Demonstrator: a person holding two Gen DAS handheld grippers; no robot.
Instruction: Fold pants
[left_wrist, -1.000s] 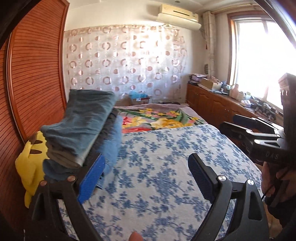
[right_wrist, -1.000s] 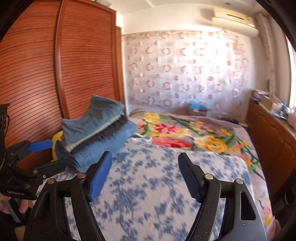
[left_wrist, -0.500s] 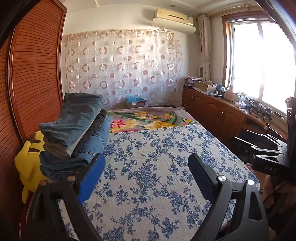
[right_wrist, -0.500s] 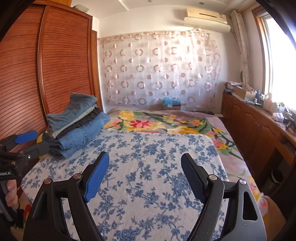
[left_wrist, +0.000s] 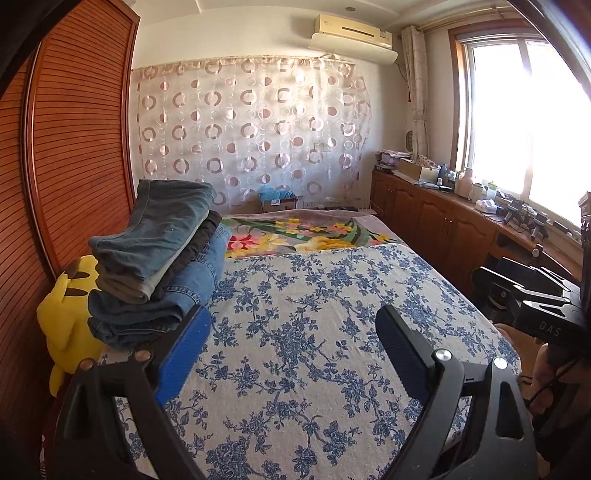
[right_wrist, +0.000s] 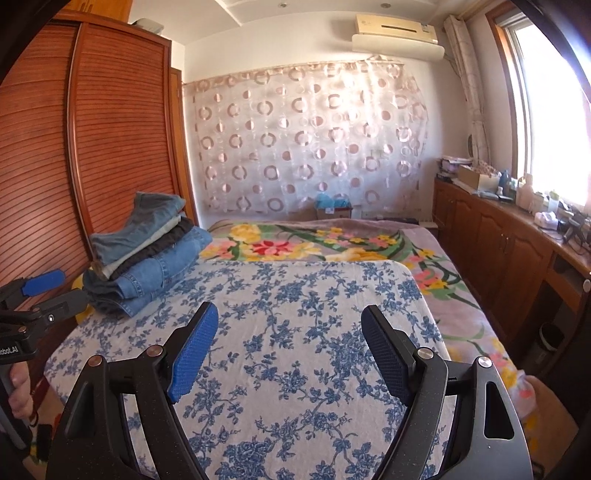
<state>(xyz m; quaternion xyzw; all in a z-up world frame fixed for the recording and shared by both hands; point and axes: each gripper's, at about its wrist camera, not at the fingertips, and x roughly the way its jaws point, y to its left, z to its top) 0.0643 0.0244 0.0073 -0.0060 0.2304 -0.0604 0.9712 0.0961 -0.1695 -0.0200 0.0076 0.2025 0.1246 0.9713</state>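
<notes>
Left wrist view: my left tongs (left_wrist: 291, 343) stand wide apart, blue pads facing each other, nothing between them, over the blue-and-white floral bedspread (left_wrist: 295, 295). The stack of folded denim and dark pants (left_wrist: 159, 254) sits at the left edge of the bed, beyond my left pad: grey-blue pair on top, dark pair under it, lighter blue jeans below. Stack leans a bit. A yellow plush toy (left_wrist: 64, 314) is wedged between the stack and the brown slatted wardrobe door (left_wrist: 74, 147). Beyond the bedspread lies a grey blanket with yellow and red flowers (left_wrist: 295, 232). My right tongs (left_wrist: 517, 284) show at the right edge, black frame only; can't tell their state from here. Wooden counter with clutter (left_wrist: 461, 206) runs under the bright window.

Right wrist view: my right tongs (right_wrist: 288, 347) are spread apart too, empty, over the same floral bedspread (right_wrist: 295, 288). Pants stack (right_wrist: 144, 254) is at the far left of the bed, well apart from these pads, touching neither tool. My left tongs (right_wrist: 55, 288) poke in from the left edge, just beside the stack, one blue pad visible. A hand (right_wrist: 18, 387) grips the handle below.
</notes>
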